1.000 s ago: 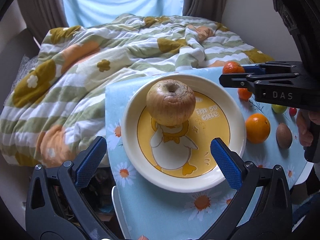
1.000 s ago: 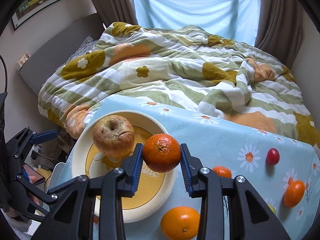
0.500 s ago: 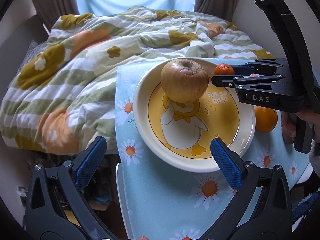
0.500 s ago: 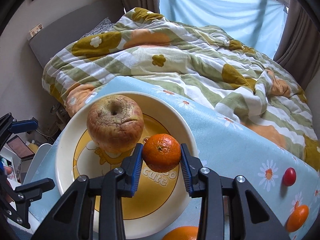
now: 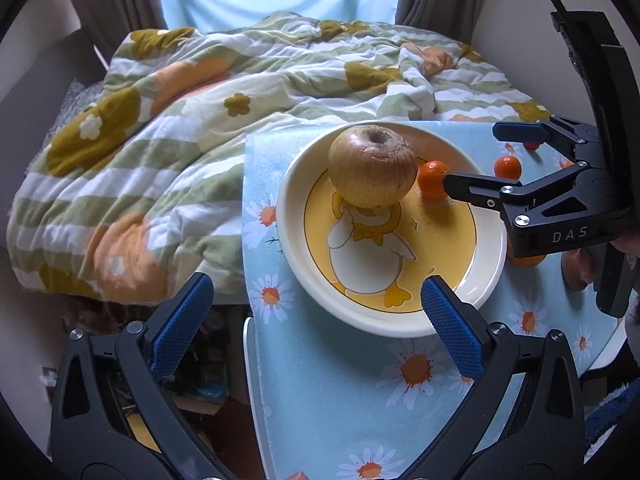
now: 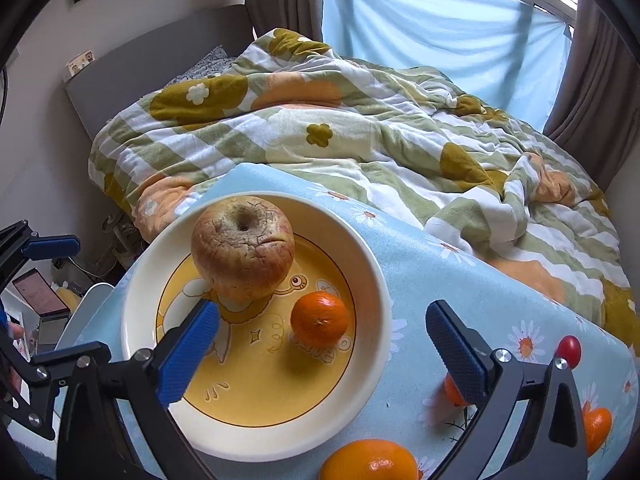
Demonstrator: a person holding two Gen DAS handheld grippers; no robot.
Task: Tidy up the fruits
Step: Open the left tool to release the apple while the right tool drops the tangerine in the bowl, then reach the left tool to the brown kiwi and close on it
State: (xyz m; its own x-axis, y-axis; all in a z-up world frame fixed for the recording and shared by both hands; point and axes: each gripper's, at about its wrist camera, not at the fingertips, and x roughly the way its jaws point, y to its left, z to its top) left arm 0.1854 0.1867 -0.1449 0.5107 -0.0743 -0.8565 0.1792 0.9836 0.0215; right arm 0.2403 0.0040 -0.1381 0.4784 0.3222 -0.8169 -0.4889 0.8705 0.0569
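A cream plate [image 6: 380, 292] with a yellow duck picture sits on the daisy tablecloth, its rim [image 5: 492, 240] also in the left wrist view. On it stands a big wrinkled apple [image 6: 242, 248] [image 5: 372, 168]. A small mandarin [image 6: 320, 319] [image 5: 430, 178] lies on the plate just right of the apple. My right gripper [image 6: 320, 314] [image 5: 472, 156] hovers over it, jaws opening wide; the mandarin lies between them untouched. My left gripper [image 5: 316, 286] is open at the plate's near rim with nothing in it. It shows at the left edge [image 6: 60, 300] of the right wrist view.
Loose on the blue cloth [image 5: 340, 380] to the right of the plate are a large orange [image 6: 370, 460], two small mandarins [image 6: 598, 426] [image 5: 507, 167] and a red cherry tomato [image 6: 569, 347]. A flowered quilt [image 6: 360, 140] lies behind the table. The table's left edge drops off beside the plate.
The right gripper carried the mandarin over the plate, lowered it beside the apple and spread its jaws off it. The left gripper stayed open and barely moved.
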